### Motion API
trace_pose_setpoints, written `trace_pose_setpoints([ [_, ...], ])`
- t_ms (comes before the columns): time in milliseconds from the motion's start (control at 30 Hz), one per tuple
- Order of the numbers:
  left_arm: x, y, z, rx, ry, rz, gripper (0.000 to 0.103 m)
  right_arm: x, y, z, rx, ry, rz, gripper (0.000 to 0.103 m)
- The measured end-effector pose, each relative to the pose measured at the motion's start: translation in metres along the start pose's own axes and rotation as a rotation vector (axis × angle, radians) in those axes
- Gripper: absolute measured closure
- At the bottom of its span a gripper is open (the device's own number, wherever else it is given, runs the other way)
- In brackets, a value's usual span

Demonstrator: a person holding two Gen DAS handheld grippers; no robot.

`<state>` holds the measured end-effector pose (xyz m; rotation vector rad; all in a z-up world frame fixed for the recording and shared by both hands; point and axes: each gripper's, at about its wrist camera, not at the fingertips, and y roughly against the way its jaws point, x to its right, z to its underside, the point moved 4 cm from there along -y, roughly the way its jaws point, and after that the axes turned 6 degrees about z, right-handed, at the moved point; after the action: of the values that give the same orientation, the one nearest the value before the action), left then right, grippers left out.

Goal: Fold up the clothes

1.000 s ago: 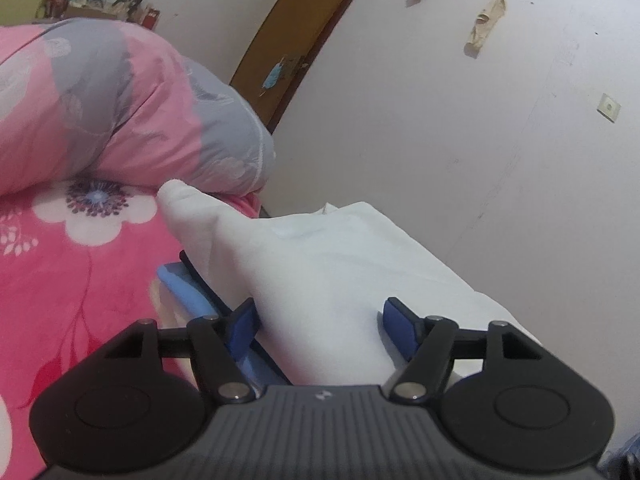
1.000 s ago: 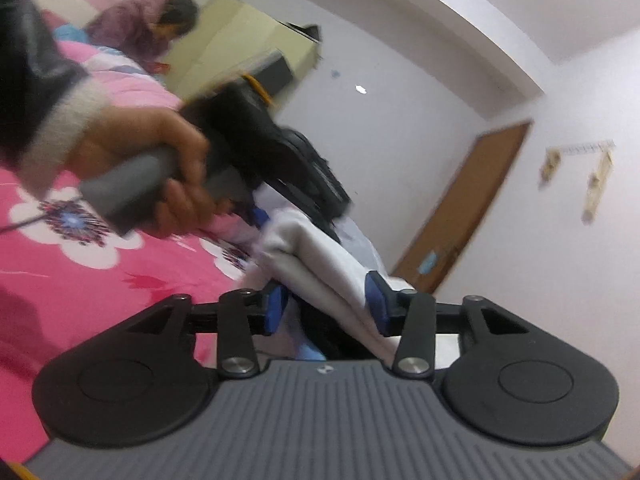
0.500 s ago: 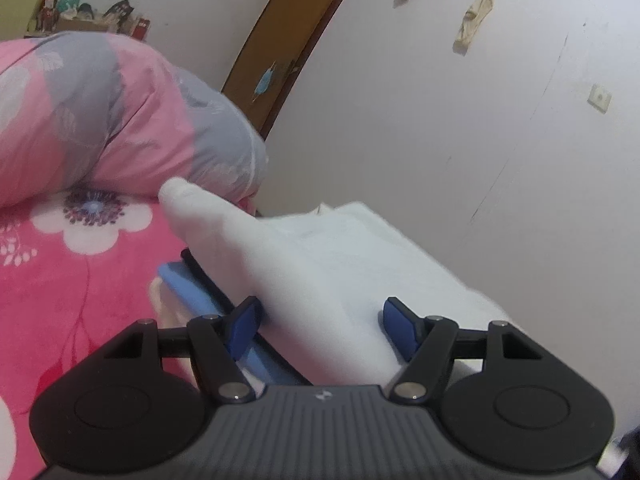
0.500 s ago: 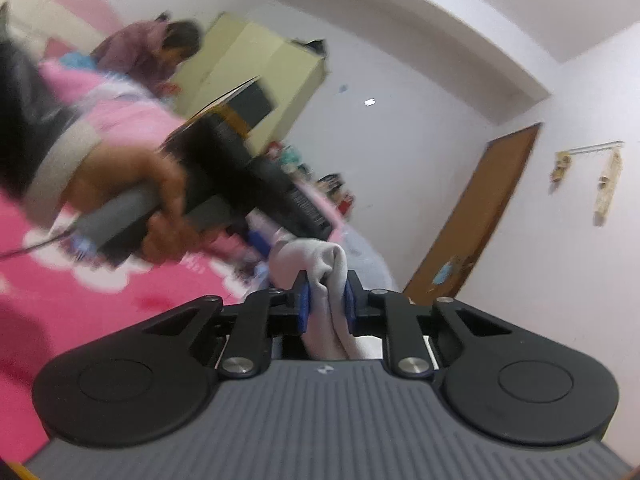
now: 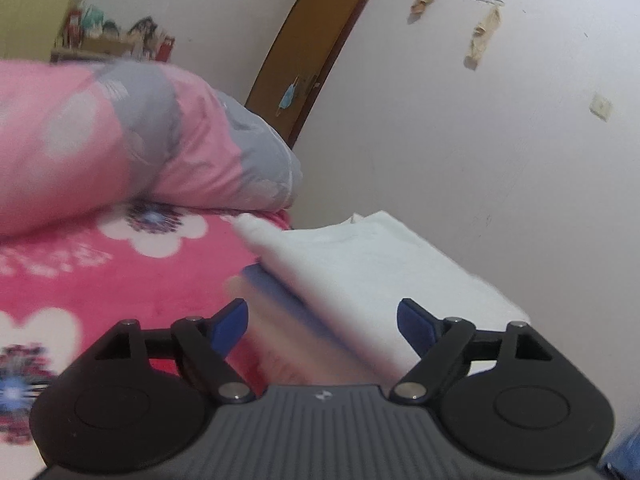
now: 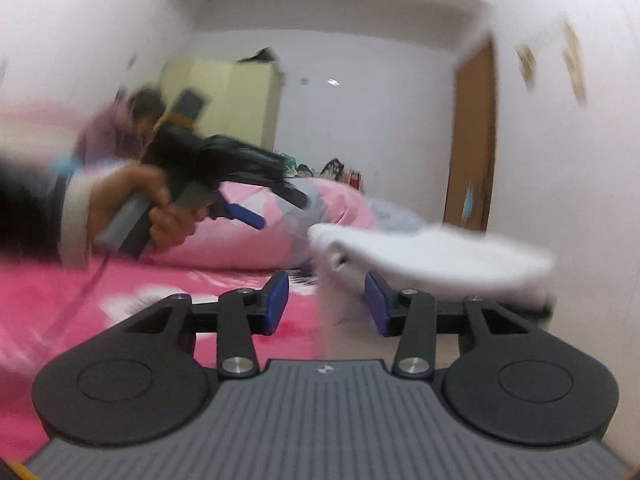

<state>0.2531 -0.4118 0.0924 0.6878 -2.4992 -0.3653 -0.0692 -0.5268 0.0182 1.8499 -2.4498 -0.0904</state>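
A pink blanket (image 5: 120,276) with white flowers covers the bed and fills the near left of both views. On its far side lies a bulky pink-and-grey quilt (image 5: 132,140), rolled up against the white wall (image 5: 480,140). A brown door (image 5: 320,40) stands in the far corner, with a pale yellow wardrobe (image 6: 236,104) further left in the right wrist view. A person in a purple top (image 6: 116,128) sits beyond the bed — badly blurred.

The white garment (image 5: 372,264) lies folded at the right edge of the bed, just beside the wall, on top of a blue piece of clothing (image 5: 280,296) that shows under its left edge. In the right wrist view the white garment (image 6: 432,256) is smeared by motion; whether it rests flat or is lifted there cannot be told.

The left gripper (image 5: 322,320) has its blue fingers wide apart, low over the near edge of the white garment, clamped on nothing. In the right wrist view a hand (image 6: 140,208) with a pale cuff holds it above the blanket, left of the garment. The right gripper (image 6: 326,302) also has its fingers apart — white cloth sits blurred between them, with a gap beside the left pad.
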Motion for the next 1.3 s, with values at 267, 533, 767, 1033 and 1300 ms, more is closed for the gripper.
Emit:
trace_pose_setpoints([
  [267,0.033,0.143,0.055,0.04,-0.144,0.019,0.0,-0.039,0.053,0.028,-0.137,-0.385,0.042,0.035],
  [533,0.074,0.225,0.109,0.059,-0.217,-0.057,0.0,-0.079,0.083,0.023,-0.255,-0.428,0.175,0.019],
  [767,0.091,0.259,0.142,0.064,-0.15,-0.086,0.0,-0.108,0.107,0.003,-0.278,-0.365,0.257,0.006],
  [1033,0.107,0.281,0.155,0.049,-0.2,-0.167,0.0,-0.133,0.126,-0.013,-0.283,-0.269,0.367,0.001],
  [1300,0.108,0.283,0.162,0.054,-0.218,-0.251,0.0,-0.146,0.132,-0.015,-0.338,-0.177,0.5,0.001],
])
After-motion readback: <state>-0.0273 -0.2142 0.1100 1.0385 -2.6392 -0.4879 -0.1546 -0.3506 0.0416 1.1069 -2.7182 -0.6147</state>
